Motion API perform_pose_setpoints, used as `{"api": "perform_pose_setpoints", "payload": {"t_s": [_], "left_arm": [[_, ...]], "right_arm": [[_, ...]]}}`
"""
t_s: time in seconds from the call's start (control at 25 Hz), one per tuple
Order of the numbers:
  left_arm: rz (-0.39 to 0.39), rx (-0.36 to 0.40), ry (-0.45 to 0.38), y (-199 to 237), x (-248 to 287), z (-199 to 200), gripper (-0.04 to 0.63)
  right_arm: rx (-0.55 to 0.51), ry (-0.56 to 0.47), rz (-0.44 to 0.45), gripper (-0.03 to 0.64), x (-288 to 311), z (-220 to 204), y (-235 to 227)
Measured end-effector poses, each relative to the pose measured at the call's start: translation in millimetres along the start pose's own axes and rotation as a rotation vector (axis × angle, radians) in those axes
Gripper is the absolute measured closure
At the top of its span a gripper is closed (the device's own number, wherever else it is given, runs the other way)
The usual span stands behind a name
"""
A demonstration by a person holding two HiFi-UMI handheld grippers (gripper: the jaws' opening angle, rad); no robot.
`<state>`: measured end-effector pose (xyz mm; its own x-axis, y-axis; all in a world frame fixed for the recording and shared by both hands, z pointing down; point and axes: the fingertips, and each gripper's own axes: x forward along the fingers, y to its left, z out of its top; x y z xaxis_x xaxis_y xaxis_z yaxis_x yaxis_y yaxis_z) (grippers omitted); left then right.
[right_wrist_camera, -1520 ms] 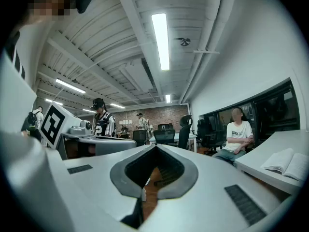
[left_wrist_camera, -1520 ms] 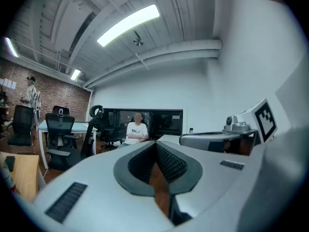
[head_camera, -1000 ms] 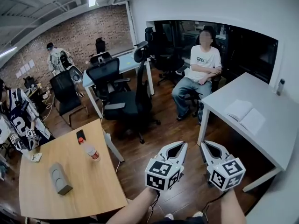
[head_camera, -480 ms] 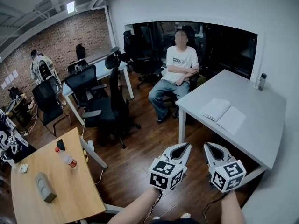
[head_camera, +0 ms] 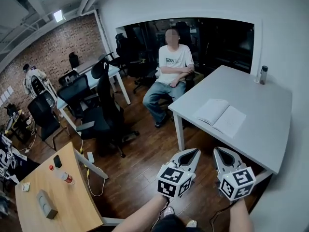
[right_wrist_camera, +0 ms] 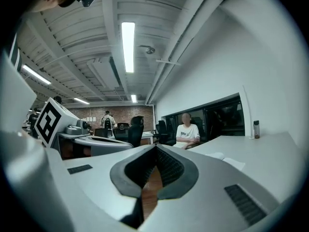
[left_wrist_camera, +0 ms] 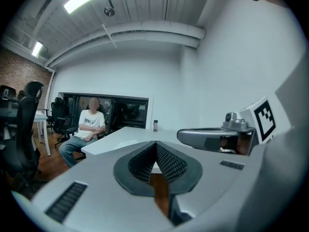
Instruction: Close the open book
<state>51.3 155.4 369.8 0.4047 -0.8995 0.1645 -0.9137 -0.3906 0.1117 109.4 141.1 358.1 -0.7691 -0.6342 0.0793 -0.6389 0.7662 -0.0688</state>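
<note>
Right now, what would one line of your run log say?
book: open on white table | left gripper: shut, empty | right gripper: shut, empty | both apart from book

L gripper (head_camera: 194, 152), R gripper (head_camera: 218, 150) level, jaws together, empty.

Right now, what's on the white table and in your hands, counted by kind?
Open book: 1
Bottle: 1
Gripper: 2, the left gripper and the right gripper
Total: 4
</note>
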Motion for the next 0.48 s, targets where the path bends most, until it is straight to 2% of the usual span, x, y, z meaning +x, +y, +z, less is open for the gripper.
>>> {"api": "perform_pose_setpoints", "payload": {"t_s": [0.2, 0.48], "left_arm": [[-0.038, 0.006, 0.01, 16.4, 38.0, -0.3, 0.591], [-0.109, 0.003, 0.021, 71.1, 97.5, -3.1, 0.591]], "right_arm": [[0.012, 0.016, -0.055, 0.612, 20.9, -7.8, -34.8], [0.012, 0.072, -0.166, 0.612, 74.3, -26.7, -79.5]]}}
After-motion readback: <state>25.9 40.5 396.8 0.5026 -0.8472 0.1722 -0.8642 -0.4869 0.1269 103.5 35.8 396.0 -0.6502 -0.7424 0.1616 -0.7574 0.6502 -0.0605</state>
